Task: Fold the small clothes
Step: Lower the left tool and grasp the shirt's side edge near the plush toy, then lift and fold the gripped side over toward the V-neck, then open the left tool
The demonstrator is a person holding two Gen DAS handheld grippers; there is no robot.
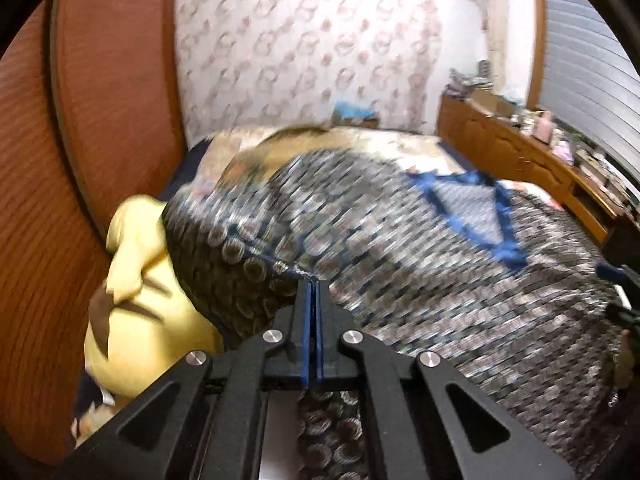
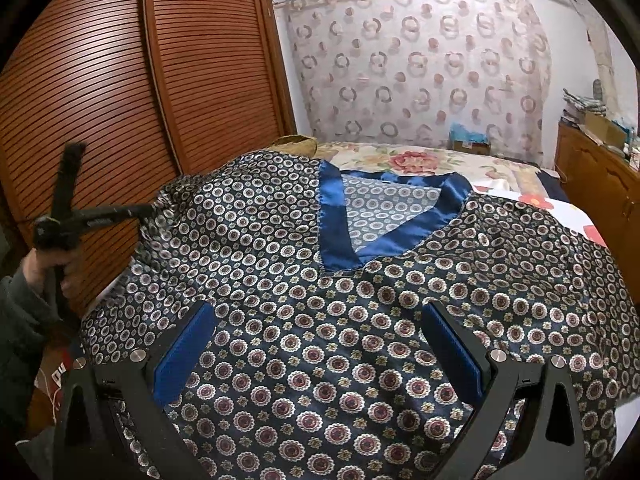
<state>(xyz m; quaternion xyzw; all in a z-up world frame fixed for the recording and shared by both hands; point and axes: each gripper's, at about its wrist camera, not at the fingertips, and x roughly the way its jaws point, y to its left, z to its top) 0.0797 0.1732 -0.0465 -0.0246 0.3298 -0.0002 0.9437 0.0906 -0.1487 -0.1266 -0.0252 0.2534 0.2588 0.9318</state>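
Observation:
A dark navy satin top (image 2: 280, 232) with a ring-and-flower print and a bright blue V-neck band (image 2: 332, 216) lies spread on the bed, neck away from me. My left gripper (image 1: 312, 282) is shut on the edge of its left sleeve, and the pinched fabric stands lifted off the bed. In the right wrist view the left gripper (image 2: 154, 209) shows at the far left, held by a hand (image 2: 40, 264). My right gripper (image 2: 320, 308) hovers open over the lower middle of the top, its blue pads (image 2: 188, 352) wide apart with nothing pressed between them.
A yellow plush toy (image 1: 140, 300) lies left of the top, against the brown louvred wardrobe doors (image 2: 100, 80). The floral bedsheet (image 2: 420, 160) shows beyond the collar. A cluttered wooden dresser (image 2: 600, 184) runs along the right. A patterned curtain (image 2: 420, 60) covers the back wall.

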